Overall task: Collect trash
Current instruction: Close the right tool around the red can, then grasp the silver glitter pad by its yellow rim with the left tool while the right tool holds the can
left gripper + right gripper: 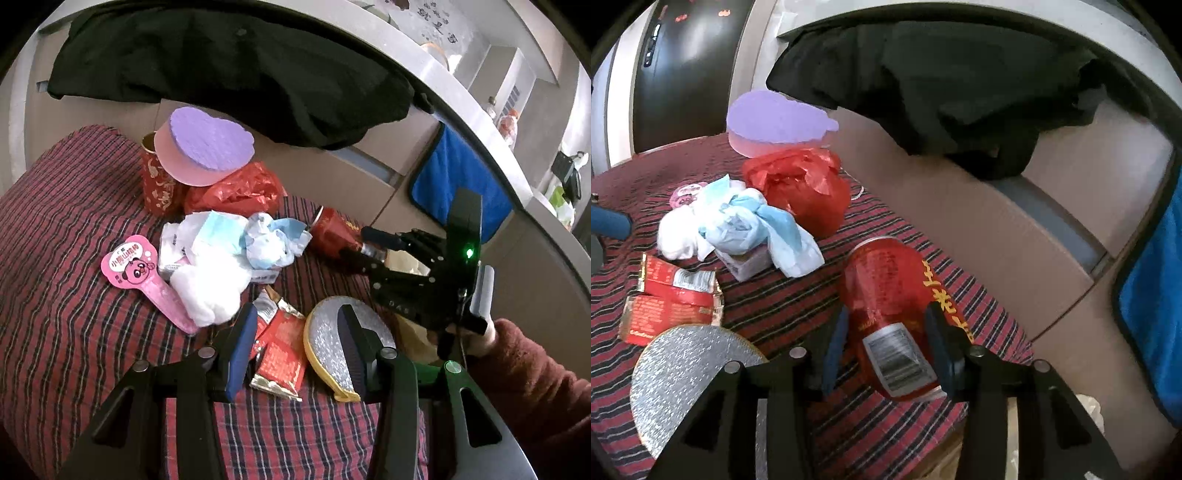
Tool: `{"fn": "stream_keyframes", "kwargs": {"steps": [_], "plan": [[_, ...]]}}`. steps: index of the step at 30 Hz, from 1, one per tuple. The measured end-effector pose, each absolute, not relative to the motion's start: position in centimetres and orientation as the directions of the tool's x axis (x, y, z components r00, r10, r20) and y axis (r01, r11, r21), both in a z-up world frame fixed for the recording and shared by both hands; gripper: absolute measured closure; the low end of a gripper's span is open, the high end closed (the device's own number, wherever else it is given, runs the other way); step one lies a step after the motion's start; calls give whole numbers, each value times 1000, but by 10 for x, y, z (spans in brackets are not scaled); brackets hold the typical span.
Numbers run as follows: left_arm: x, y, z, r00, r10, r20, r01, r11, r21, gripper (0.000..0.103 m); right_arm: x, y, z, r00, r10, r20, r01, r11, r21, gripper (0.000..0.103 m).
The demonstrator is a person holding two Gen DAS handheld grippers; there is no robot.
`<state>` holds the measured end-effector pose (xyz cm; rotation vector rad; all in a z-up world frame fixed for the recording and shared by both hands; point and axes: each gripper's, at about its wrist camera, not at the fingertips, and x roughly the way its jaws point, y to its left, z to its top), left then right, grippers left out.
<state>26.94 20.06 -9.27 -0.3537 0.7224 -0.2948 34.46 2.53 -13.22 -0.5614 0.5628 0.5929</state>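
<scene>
A red drink can [886, 291] lies on its side on the plaid cover [775, 302]. My right gripper [888, 345] straddles its near end, open, one pad on each side, neither visibly squeezing it. In the left wrist view the right gripper [364, 248] sits at the can [332, 230], held by a hand in a red sleeve [524, 365]. My left gripper [295, 343] hangs open just above a torn red snack wrapper [280, 354], not gripping it. Crumpled white and blue tissues [229, 251] and a red plastic bag [236, 188] lie behind.
A silver disc with a gold rim [328, 332] lies beside the wrapper. A pink paddle-shaped label [140, 273], a red tube [159, 184] and a purple heart-topped box [207, 147] stand further left. A black cloth [221, 66] and a blue towel [454, 184] hang on the beige wall behind.
</scene>
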Motion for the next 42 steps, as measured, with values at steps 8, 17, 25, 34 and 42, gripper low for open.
{"fn": "stream_keyframes", "kwargs": {"steps": [8, 17, 25, 34, 42], "plan": [[273, 205, -96, 717, -382, -583, 134, 896, -423, 57, 362, 44, -141, 710, 279, -646, -646, 624, -440, 56], [275, 197, -93, 715, -383, -585, 139, 897, -419, 57, 430, 8, -124, 661, 265, -702, -562, 795, -229, 57], [285, 191, -98, 698, -377, -609, 130, 903, -410, 57, 469, -56, -110, 628, 436, -644, -447, 880, 160, 62], [295, 189, -101, 685, -367, -629, 118, 908, -401, 57, 448, -41, -117, 618, 456, -641, -561, 826, 48, 58], [299, 188, -101, 681, -386, -623, 122, 898, -422, 57, 424, -77, -84, 674, 519, -526, -540, 832, 128, 55]]}}
